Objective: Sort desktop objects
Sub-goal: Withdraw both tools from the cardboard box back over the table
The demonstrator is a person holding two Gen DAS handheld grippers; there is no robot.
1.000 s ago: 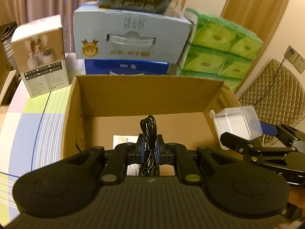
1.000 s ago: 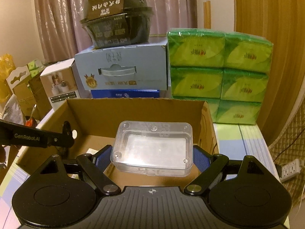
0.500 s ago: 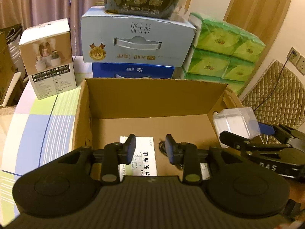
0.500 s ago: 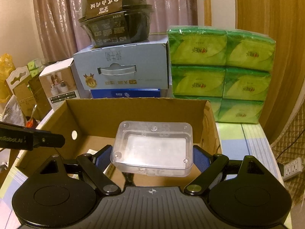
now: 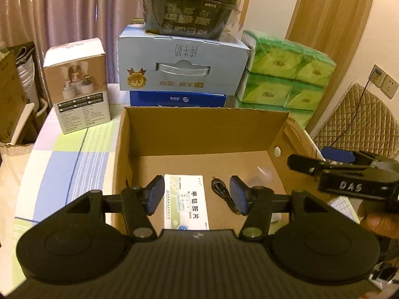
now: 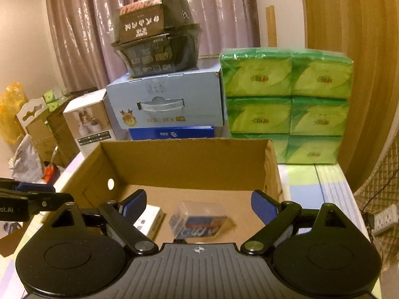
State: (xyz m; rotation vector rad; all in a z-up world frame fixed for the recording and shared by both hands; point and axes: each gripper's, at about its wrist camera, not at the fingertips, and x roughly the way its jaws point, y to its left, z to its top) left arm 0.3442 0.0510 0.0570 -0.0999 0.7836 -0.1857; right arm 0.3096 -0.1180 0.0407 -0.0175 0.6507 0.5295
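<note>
The cardboard box (image 5: 199, 134) sat before you on the table, holding a white medicine packet (image 5: 185, 199), a black cable (image 5: 222, 191) beside it, and a clear plastic case (image 6: 199, 221) lying blurred on the floor. Your left gripper (image 5: 197, 198) and right gripper (image 6: 199, 205) both stood wide and empty over it. Risk, in my judgement: either gripper withdrawing low could clip the box wall and shift it
</note>
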